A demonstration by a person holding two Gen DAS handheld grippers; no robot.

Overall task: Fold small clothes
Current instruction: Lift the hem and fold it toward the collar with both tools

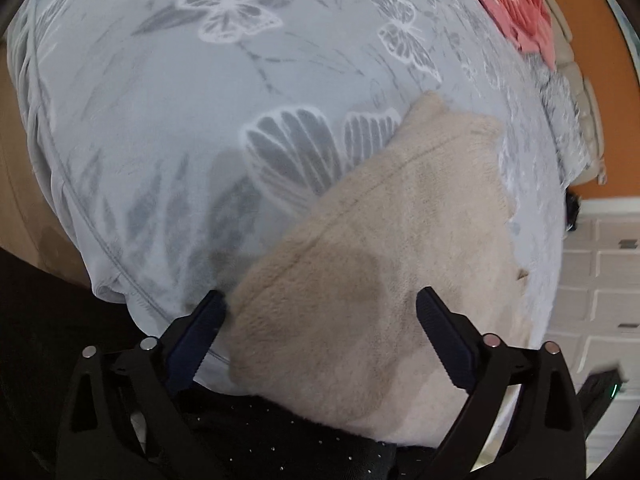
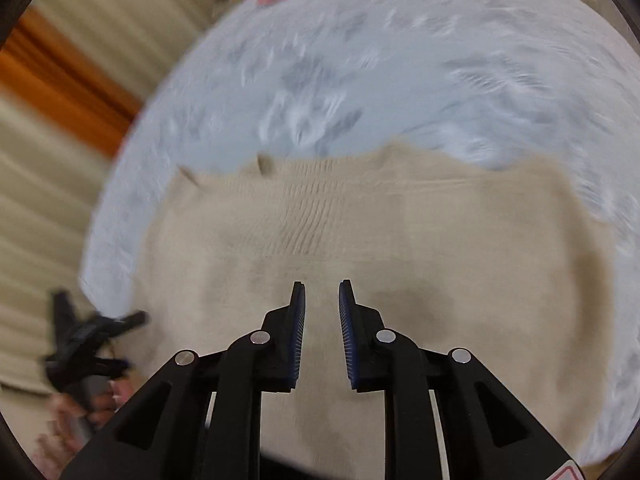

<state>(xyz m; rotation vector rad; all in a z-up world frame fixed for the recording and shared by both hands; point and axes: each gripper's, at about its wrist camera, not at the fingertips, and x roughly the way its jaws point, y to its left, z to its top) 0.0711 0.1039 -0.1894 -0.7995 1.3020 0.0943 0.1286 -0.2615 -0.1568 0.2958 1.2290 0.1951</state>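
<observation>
Beige garment (image 1: 372, 264) spread flat on the butterfly-print blanket (image 1: 160, 128), laid out for folding. Left hand-held gripper (image 1: 322, 300) gaping wide over its near edge, gripping nothing. Right hand-held gripper (image 2: 322, 286) nearly together above the cloth, empty.

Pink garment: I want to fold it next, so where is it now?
In the left wrist view the pink garment lies at top right on the grey blanket, far beyond the beige garment.

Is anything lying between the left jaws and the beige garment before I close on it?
Nothing visible. The left gripper is open just over the beige garment, which lies bare on the grey butterfly blanket. The pink cloth lies far off.
</observation>
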